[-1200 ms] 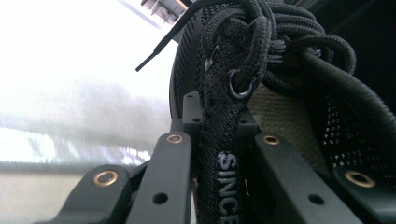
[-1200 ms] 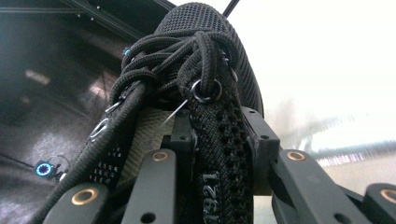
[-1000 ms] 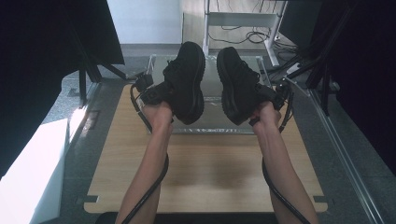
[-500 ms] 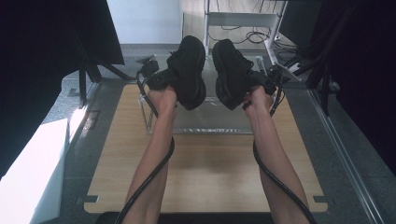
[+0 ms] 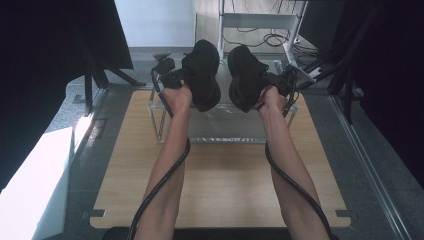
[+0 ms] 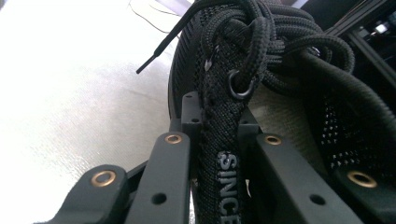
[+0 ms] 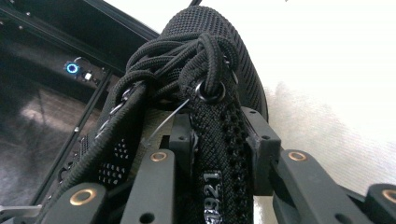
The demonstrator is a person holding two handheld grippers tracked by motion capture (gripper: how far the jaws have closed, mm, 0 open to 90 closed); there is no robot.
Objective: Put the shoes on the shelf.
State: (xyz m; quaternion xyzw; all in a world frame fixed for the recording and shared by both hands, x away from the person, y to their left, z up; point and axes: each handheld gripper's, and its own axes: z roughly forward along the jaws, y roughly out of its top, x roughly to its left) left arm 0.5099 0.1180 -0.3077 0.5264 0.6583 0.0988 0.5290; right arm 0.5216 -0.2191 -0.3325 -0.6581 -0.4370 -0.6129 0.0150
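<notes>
Two black lace-up shoes hang in the air above a clear rack [image 5: 161, 116] at the far end of the wooden table [image 5: 220, 185]. My left gripper [image 5: 181, 79] is shut on the left shoe [image 5: 204, 75]; its jaws [image 6: 219, 135] pinch the lace-side strip of the left shoe [image 6: 261, 51] marked "SINCE". My right gripper [image 5: 270, 82] is shut on the right shoe [image 5: 245, 77]; its jaws [image 7: 217, 140] clamp the eyelet strip of the right shoe [image 7: 205, 42] marked "1921". Both shoes have their soles turned toward each other, a narrow gap between them.
A white metal stand [image 5: 260, 22] with cables stands behind the table. Black tripod legs [image 5: 95, 75] are at the left and dark frame bars [image 5: 350, 75] at the right. A white block [image 5: 35, 185] lies on the floor at the near left.
Both hands have carried the shoes farther from the person, toward the back of the rack. The grips have stayed the same.
</notes>
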